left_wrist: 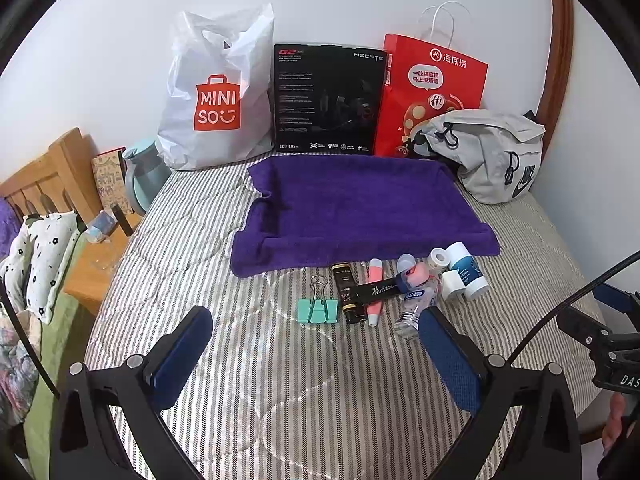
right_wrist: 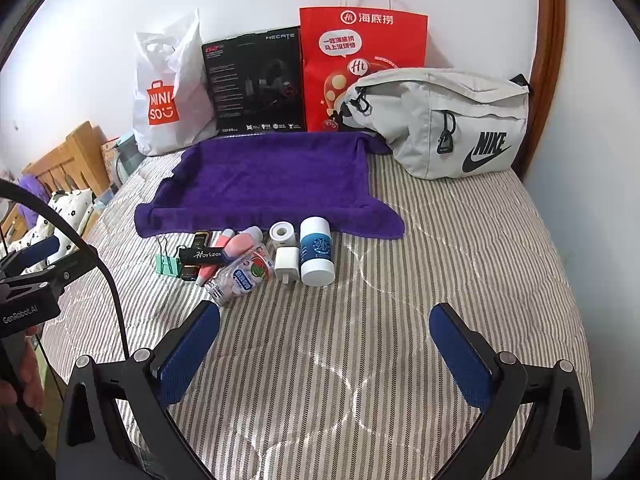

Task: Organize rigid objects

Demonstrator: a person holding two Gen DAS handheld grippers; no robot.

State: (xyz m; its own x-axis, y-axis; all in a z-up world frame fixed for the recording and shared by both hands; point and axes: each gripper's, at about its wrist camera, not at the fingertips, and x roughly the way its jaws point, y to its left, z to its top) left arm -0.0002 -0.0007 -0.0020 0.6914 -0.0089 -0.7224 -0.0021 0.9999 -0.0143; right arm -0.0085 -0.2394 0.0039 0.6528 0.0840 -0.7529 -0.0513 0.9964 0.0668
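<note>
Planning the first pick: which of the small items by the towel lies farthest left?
The mint green binder clip, alone at the row's left end, beside the black-and-gold tube.

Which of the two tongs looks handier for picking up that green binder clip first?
Probably the left tongs: open, with the green binder clip almost centred ahead. From the right tongs, also open, it lies far left.

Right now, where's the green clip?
In both views, the green binder clip lies on the striped bedcover, leftmost in the small-item row, beside the black tube.

Purple towel [left_wrist: 360,208]; mint clip [left_wrist: 318,310]; striped bedcover [right_wrist: 460,240].
</note>
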